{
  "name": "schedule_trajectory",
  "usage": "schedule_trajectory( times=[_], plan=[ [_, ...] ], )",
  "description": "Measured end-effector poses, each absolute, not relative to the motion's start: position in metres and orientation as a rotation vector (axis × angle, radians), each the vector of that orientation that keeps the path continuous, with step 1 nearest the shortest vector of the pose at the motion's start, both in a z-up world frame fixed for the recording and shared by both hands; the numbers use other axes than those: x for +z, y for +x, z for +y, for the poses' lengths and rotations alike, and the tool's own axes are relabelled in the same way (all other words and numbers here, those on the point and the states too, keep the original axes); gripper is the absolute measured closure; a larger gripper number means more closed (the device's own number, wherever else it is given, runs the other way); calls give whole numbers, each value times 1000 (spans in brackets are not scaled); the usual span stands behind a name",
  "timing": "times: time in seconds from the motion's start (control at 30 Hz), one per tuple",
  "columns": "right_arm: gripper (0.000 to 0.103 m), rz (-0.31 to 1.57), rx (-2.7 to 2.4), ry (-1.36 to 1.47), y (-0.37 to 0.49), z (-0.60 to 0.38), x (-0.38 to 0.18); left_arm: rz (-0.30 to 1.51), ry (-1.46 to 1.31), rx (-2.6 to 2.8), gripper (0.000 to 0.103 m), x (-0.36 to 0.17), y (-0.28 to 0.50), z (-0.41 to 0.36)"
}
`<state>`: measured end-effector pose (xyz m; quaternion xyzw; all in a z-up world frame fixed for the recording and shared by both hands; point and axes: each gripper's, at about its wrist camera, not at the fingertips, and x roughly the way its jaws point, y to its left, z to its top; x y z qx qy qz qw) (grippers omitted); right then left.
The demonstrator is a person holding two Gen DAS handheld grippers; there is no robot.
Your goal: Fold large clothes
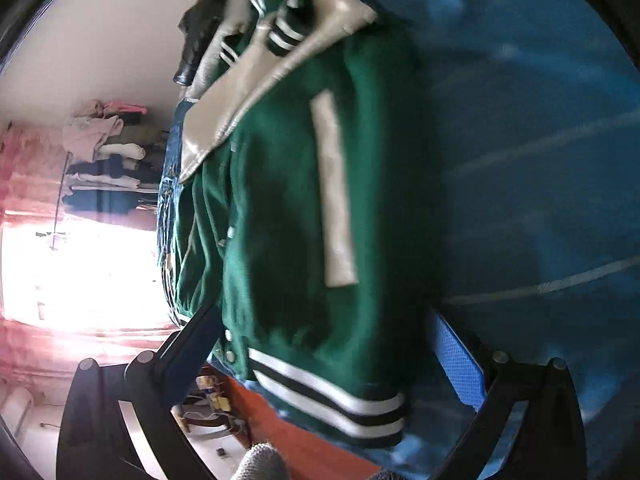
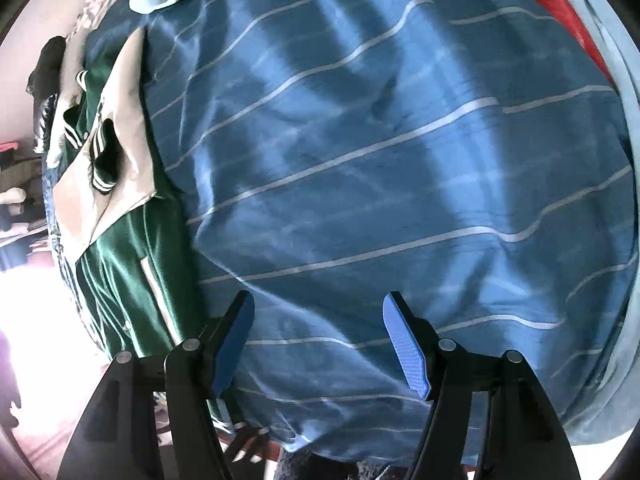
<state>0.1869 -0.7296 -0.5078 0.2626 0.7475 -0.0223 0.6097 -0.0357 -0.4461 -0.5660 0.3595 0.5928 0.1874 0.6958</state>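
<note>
Showing pale "1" patch (image 1: 334,196) on green jacket (image 1: 280,240).

Jacket (image 1: 304,208) on bedspread (image 2: 380,160) (near its edge).

A blue striped bedspread (image 2: 360,160) covered the bed. Beyond it rose a pale wall (image 1: 120,40), shelves piled with folded clothes (image 1: 108,152), and a glaring window (image 1: 80,272) behind pink curtains (image 1: 24,168).

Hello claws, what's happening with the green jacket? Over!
Both claws open, left claw and right claw holding nothing. Green varsity jacket folded on the blue striped bedspread. Nothing in the way.
</note>
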Motion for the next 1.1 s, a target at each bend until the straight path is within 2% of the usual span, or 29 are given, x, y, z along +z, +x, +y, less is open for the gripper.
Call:
schedule_trajectory(
  times=[0.07,0.27,0.47,0.63,0.67,0.73,0.77,0.8,0.9,1.1],
  plan=[
    [34,1725,-53,604,191,-726,-508,1311,879,460,0,-588,-32,-445],
    [34,1726,-38,632,190,-722,-510,1201,941,579,0,-592,-7,-436],
    [34,1734,-10,649,192,-716,-509,1238,822,677,0,-573,8,-388],
    [34,1753,50,634,211,-700,-522,1236,863,658,0,-580,7,-394],
    [34,1742,85,633,220,-694,-529,1249,854,655,3,-583,10,-393],
    [34,1701,167,666,237,-684,-538,1251,776,632,30,-575,14,-388],
    [34,1676,234,692,250,-677,-544,1248,740,617,63,-570,16,-385],
    [30,1649,300,720,264,-669,-550,1242,683,584,83,-561,16,-383],
    [25,1572,464,830,307,-645,-568,1223,614,534,94,-541,18,-379],
    [21,1542,637,1028,379,-592,-616,1248,547,497,94,-517,20,-369]
  ],
)
